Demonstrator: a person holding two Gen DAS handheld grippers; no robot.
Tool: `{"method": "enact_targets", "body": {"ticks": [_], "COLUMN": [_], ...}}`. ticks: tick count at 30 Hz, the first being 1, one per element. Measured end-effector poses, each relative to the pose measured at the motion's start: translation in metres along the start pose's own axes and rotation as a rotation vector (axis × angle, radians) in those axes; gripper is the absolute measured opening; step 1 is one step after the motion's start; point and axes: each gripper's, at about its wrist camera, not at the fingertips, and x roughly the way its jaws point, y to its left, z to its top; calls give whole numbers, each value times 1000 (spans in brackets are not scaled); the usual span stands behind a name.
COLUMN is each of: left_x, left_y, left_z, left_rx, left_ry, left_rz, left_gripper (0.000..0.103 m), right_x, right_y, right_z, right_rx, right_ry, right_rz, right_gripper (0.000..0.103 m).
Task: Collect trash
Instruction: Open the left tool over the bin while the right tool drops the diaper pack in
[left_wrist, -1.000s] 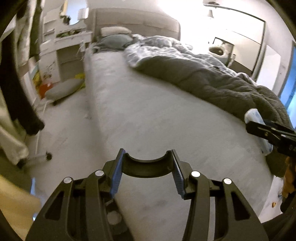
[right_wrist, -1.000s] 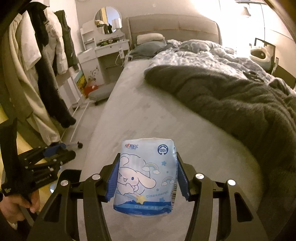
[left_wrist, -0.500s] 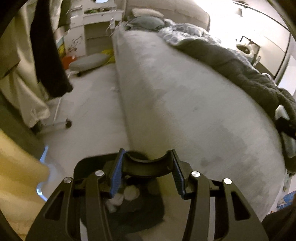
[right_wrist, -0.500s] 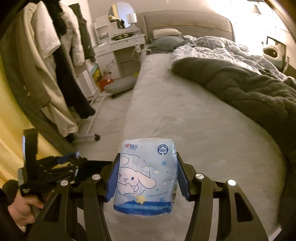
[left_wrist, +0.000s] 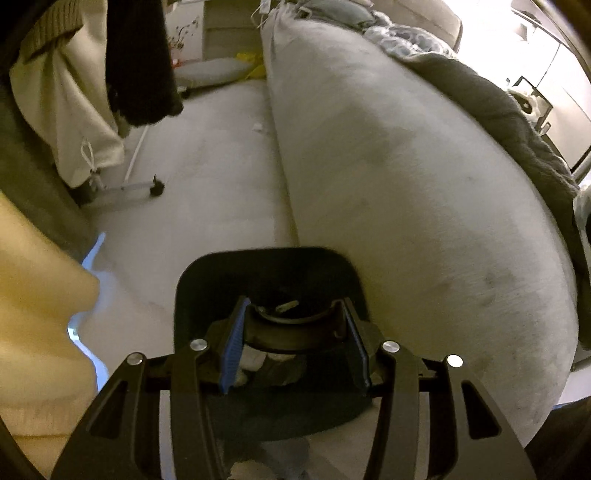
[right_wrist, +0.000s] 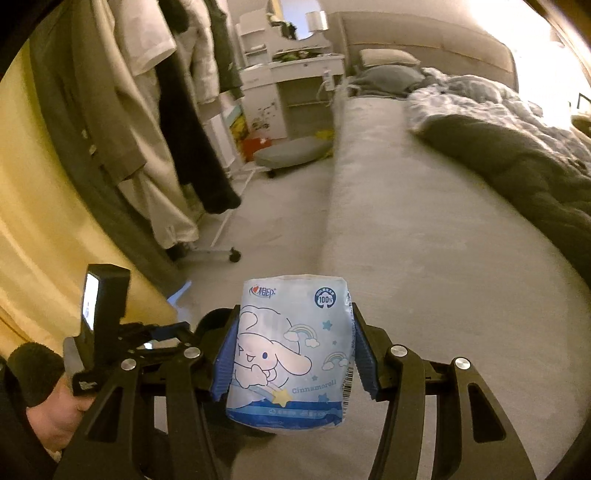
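Observation:
A black trash bin (left_wrist: 258, 258) stands on the pale floor against the bed's side, with crumpled white paper (left_wrist: 253, 360) inside. My left gripper (left_wrist: 291, 306) hangs over the bin's mouth, pointing steeply down. It is shut on a dark round piece (left_wrist: 291, 332); whether that is a cup or a lid I cannot tell. My right gripper (right_wrist: 295, 308) is shut on a blue and white tissue pack (right_wrist: 291, 354) printed with a cartoon dog. The pack is above the bed's edge. The right wrist view shows the left gripper (right_wrist: 162, 332) at lower left, a hand (right_wrist: 55, 417) holding it.
A grey bed (left_wrist: 406, 184) with a dark blanket (right_wrist: 517, 177) fills the right side. On the left, clothes (right_wrist: 147, 129) hang from a wheeled rack (left_wrist: 157, 188) beside a yellow curtain (right_wrist: 37, 221). A grey floor cushion (right_wrist: 291, 151) and a white dressing table (right_wrist: 295, 74) stand further back.
Both views have swung left, from the bed toward the floor. The left gripper has dipped and the black bin has come into view beneath it. Both grips are unchanged.

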Motion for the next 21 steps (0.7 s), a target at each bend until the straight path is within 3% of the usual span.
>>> {"method": "enact_targets", "body": {"ticks": [8,15,21], "left_x": [12,13,2], "left_y": [27,47,69], "left_z": [-13,-19,-19], "left_rx": [-10,-11,-41], "left_ry": [80,102,70], "left_rz": [6,3,7], "left_gripper": [54,74,79], "right_x": [43,74,103], "right_y": [31,48,57], "right_z": [7,6,0], "right_rx": [-44,-56,-67], "right_ry": [61,110,169], "right_rz": [59,82,84], "right_gripper": [56,56,56]}}
